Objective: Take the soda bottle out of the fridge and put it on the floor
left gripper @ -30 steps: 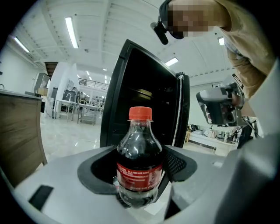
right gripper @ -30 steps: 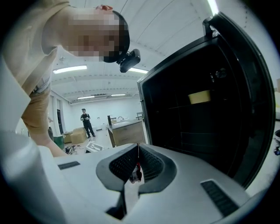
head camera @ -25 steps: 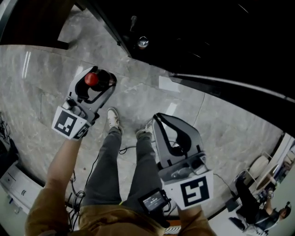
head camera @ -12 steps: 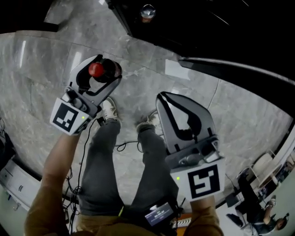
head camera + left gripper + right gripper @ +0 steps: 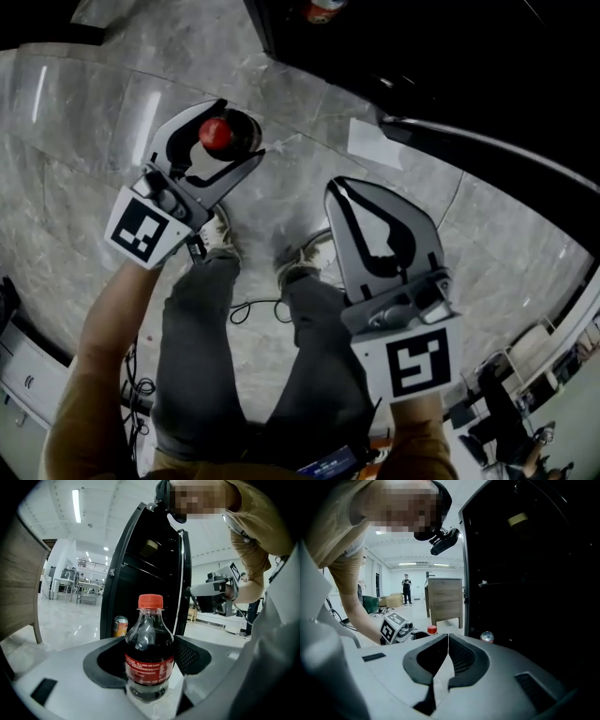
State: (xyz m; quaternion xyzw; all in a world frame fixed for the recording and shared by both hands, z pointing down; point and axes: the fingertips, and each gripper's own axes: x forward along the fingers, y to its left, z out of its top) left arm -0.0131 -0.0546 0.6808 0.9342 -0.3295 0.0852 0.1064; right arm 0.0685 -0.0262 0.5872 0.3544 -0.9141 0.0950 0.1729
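Note:
A dark soda bottle [image 5: 149,648] with a red cap [image 5: 215,133] and red label stands upright between the jaws of my left gripper [image 5: 223,131], which is shut on its body. It hangs above the grey marble floor [image 5: 84,141], left of the black fridge [image 5: 450,66]. The fridge's open door [image 5: 140,573] rises behind the bottle in the left gripper view. My right gripper [image 5: 341,192] is shut with nothing between its pads [image 5: 461,656] and points at the fridge's dark inside [image 5: 534,583]. The bottle's cap [image 5: 432,629] also shows in the right gripper view.
A soda can [image 5: 120,625] stands at the bottom of the fridge, the same can [image 5: 487,636] showing in the right gripper view. The person's legs and shoes [image 5: 217,232] are below the grippers, with a cable [image 5: 246,307] on the floor. A wooden cabinet [image 5: 444,599] stands nearby.
The left gripper, still holding the bottle, has drifted up and right in the head view. The fridge and its can have slid toward the top edge. The right gripper stays shut.

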